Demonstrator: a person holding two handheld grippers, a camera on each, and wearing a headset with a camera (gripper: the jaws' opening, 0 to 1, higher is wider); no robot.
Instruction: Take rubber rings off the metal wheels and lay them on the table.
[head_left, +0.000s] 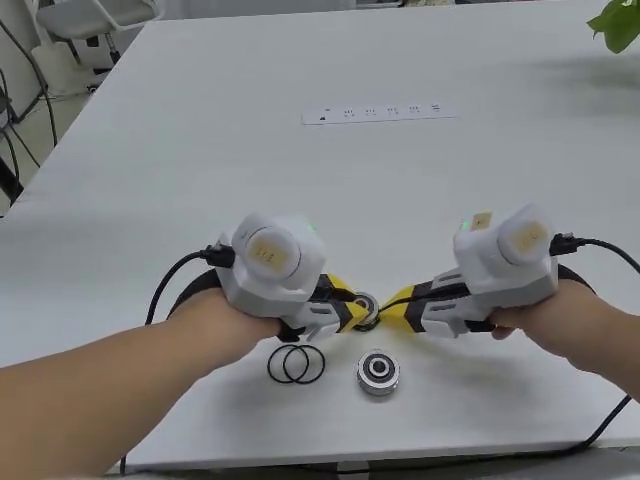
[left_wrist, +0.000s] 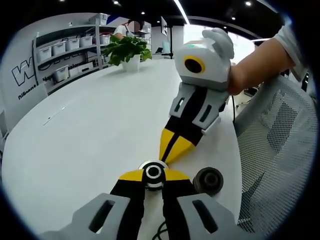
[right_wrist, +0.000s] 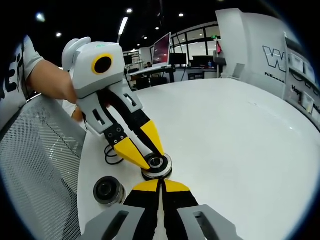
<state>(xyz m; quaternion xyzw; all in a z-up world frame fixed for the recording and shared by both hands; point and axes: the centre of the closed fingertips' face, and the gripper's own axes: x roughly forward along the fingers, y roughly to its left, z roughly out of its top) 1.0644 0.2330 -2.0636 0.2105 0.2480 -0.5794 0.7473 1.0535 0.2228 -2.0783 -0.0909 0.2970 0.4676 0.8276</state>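
While your left gripper (head_left: 350, 313) clamps a metal wheel (head_left: 365, 308) between its nearly closed jaws, your right gripper (head_left: 388, 303) has its jaws pressed together, tips touching that wheel's rim. Whether they pinch any rubber cannot be told. Just on your side of the left gripper's jaws, two rubber rings (head_left: 296, 364) lie overlapping on the table (head_left: 300, 200). A second wheel (head_left: 378, 371) sits beside them, near both grippers' tips.

Two overlapping black rubber rings (head_left: 296, 364) beside one metal wheel (head_left: 378, 370); second wheel (head_left: 364, 309) beyond.
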